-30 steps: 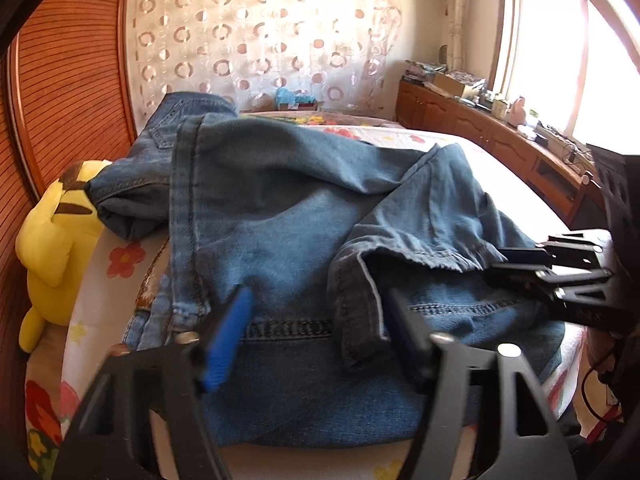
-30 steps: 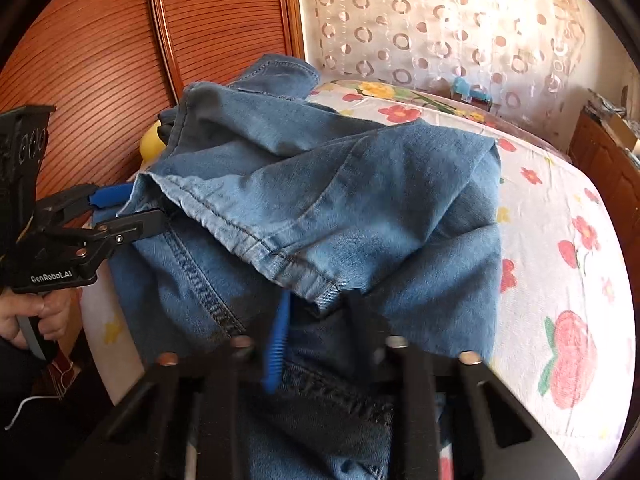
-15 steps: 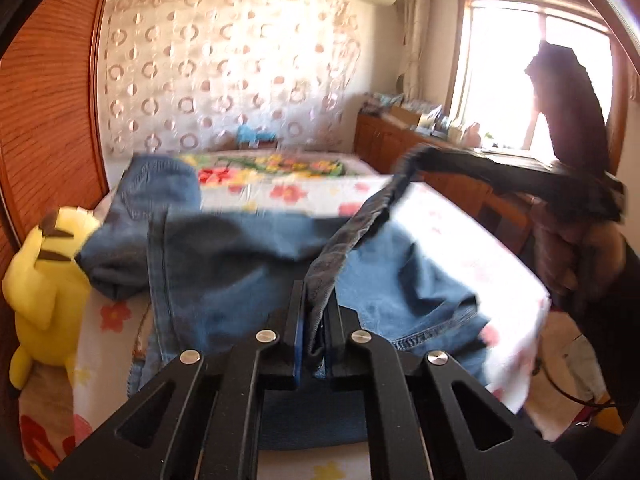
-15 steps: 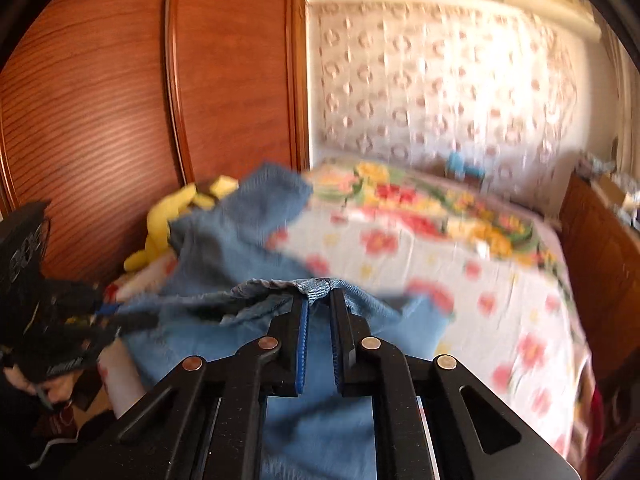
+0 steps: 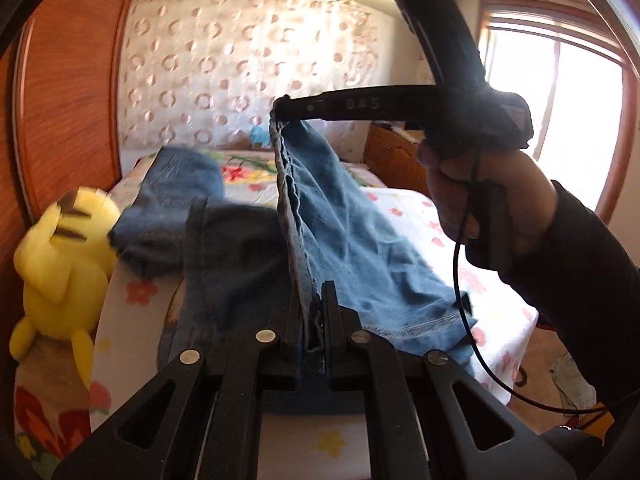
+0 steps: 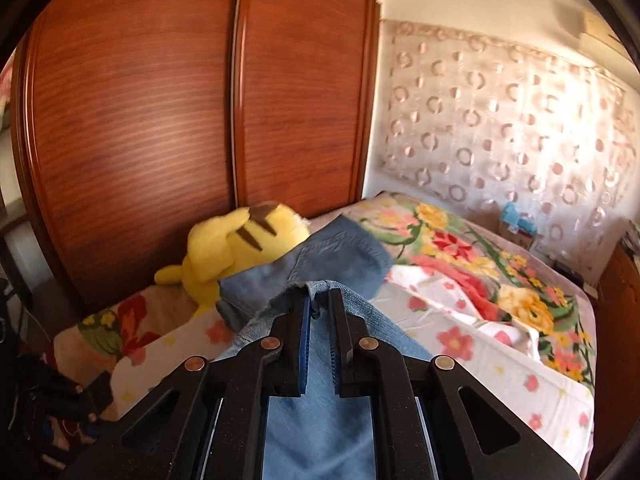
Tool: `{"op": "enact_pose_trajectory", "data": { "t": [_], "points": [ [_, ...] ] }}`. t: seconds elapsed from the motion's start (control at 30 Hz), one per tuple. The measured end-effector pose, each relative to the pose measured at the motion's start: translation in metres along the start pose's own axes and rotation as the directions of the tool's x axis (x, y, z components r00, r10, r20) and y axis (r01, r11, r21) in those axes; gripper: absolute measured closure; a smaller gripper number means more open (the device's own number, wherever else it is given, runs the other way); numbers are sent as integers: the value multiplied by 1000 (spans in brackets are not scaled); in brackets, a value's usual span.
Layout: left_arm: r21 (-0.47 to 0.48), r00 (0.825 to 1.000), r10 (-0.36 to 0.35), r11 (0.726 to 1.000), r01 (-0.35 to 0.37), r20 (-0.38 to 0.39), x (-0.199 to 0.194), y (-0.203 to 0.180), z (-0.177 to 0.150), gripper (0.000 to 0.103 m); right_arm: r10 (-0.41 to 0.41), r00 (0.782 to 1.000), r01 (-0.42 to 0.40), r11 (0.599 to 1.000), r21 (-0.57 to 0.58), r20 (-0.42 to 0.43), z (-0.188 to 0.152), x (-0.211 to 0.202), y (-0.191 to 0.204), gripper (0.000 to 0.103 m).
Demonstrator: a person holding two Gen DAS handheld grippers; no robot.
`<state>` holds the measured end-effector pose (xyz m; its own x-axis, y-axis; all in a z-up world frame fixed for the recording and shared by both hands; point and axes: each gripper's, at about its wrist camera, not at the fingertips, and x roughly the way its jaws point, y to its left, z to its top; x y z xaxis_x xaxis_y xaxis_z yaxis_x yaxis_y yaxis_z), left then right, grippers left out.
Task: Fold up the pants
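Blue denim pants (image 5: 344, 240) lie partly on a flowered bed (image 5: 404, 208). My left gripper (image 5: 312, 320) is shut on the hem edge of one leg. My right gripper (image 5: 280, 108) shows in the left wrist view, held high and shut on the same edge, which stretches taut between both. In the right wrist view the right gripper (image 6: 318, 312) is shut on denim (image 6: 320, 408) that hangs below it. The rest of the pants (image 6: 336, 256) lies bunched on the bed by the pillow end.
A yellow plush toy (image 5: 60, 264) sits at the bed's left edge against a wooden wardrobe (image 6: 160, 120). A patterned curtain (image 5: 240, 80) hangs behind the bed. A wooden cabinet (image 5: 396, 156) and a window (image 5: 560, 120) stand at the right.
Both grippers closed on the pant leg's edge and lifted it off the bed. The right gripper rose higher, pulling the edge taut above the remaining pants.
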<state>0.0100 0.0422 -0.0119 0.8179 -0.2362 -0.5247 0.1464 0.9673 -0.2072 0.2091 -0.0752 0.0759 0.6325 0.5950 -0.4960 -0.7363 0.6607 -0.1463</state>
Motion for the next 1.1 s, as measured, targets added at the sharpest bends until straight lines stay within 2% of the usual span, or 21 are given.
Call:
{"op": "enact_pose_trajectory", "data": {
  "t": [0.13, 0.27, 0.43, 0.5, 0.53, 0.57, 0.6, 0.63, 0.7, 0.73, 0.8, 0.97, 1.1],
  "points": [
    [-44, 999, 35, 998, -37, -38, 10, 21, -12, 94, 19, 999, -19, 1000, 8, -50, 6, 45, 2, 95],
    [-68, 995, 45, 996, -51, -92, 26, 34, -26, 94, 27, 993, -24, 999, 29, -117, 7, 70, -1, 95],
    [-81, 990, 58, 994, -69, -130, 35, 38, -33, 93, 37, 987, -28, 998, 59, -158, 10, 82, -3, 95],
    [-84, 989, 67, 993, -79, -131, 34, 39, -36, 87, 45, 984, -32, 996, 82, -170, 13, 85, -7, 81],
    [-82, 988, 76, 993, -87, -135, 36, 39, -36, 81, 59, 984, -43, 994, 100, -170, 15, 85, -10, 76],
    [-84, 988, 74, 993, -86, -139, 36, 40, -35, 77, 65, 984, -46, 992, 118, -165, 15, 83, -14, 67],
    [-90, 988, 66, 993, -79, -140, 36, 40, -35, 69, 56, 986, -35, 991, 132, -160, 16, 79, -18, 61],
    [-94, 989, 56, 993, -69, -138, 35, 39, -35, 59, 47, 987, -26, 990, 141, -150, 17, 73, -23, 61],
    [-91, 991, 50, 994, -62, -127, 34, 37, -33, 48, 33, 991, -13, 989, 148, -129, 17, 58, -33, 61],
    [-87, 991, 53, 994, -64, -125, 33, 36, -33, 37, 21, 992, -2, 988, 152, -124, 15, 50, -38, 61],
    [-81, 991, 61, 994, -71, -121, 33, 35, -31, 24, 1, 993, 17, 988, 151, -119, 9, 30, -48, 61],
    [-78, 991, 89, 992, -98, -101, 29, 36, -27, 23, -35, 993, 49, 991, 126, -109, -23, -28, -67, 61],
    [-75, 991, 110, 990, -116, -80, 26, 32, -24, 23, -76, 987, 97, 984, 150, -145, -65, -73, -74, 61]
  ]
}}
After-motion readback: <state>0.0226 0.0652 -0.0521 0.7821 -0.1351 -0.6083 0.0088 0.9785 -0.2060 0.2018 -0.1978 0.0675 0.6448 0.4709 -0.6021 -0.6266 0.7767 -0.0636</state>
